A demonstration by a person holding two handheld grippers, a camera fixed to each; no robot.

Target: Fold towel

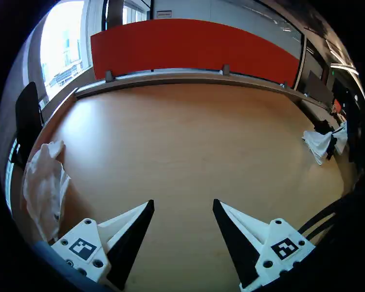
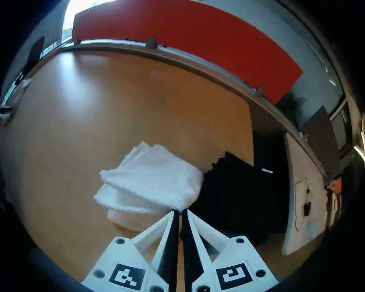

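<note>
— How does the left gripper (image 1: 183, 201) stand?
— Its fingers are spread wide with nothing between them, over the wooden table (image 1: 192, 141). A crumpled white cloth (image 1: 44, 187) lies at the table's left edge.
— And the right gripper (image 2: 180, 212)?
— Its fingers are drawn together to a thin slit, the tips touching the near corner of the folded white towel (image 2: 153, 182). I cannot tell whether any fabric is pinched.
— Where does the towel lie?
— On the table, stacked in layers. In the right gripper view a black cloth (image 2: 236, 194) sits just beside it on the right. A red partition (image 1: 192, 44) stands along the table's far edge.
</note>
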